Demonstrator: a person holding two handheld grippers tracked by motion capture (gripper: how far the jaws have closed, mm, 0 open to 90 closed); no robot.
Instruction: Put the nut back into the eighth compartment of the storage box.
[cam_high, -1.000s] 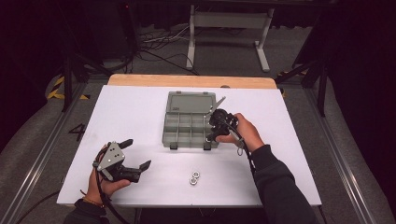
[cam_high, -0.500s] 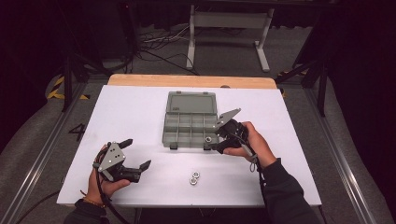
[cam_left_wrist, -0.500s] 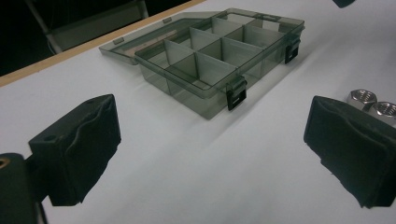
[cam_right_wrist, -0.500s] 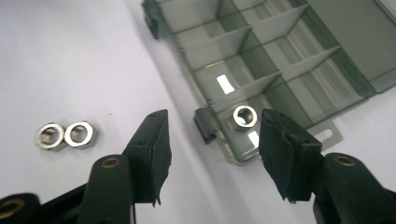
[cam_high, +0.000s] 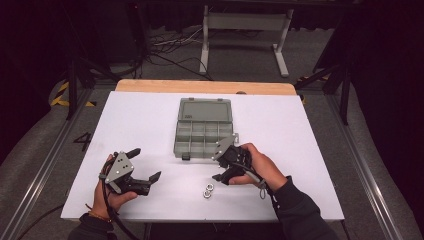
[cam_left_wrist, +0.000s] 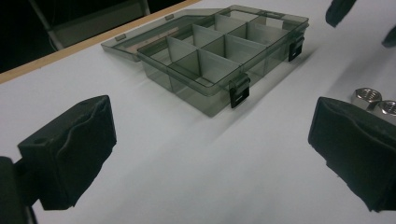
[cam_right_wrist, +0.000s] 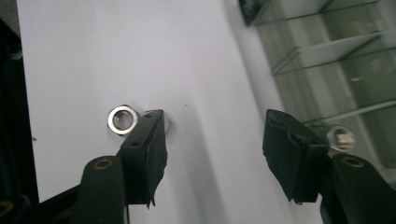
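Right gripper view: our right gripper (cam_right_wrist: 212, 154) hangs spread, jaws just opening, nothing between.
Its left pad half-hides one nut (cam_right_wrist: 164, 120) beside another nut (cam_right_wrist: 122, 119); compartment box (cam_right_wrist: 336, 60) runs off-frame.

we see two shiny metal nuts (cam_high: 207, 190), a see-through smoky plastic box (cam_high: 202, 131) with smooth walls, a flat white matt table top (cam_high: 150, 120) with a pale wood edge, soft black wrinkly pads (cam_left_wrist: 74, 149) on the left gripper (cam_left_wrist: 210, 158)

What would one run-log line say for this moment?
right gripper: open, empty, opening | left gripper: open, empty | two nuts: loose on table | one nut: in box, lid open
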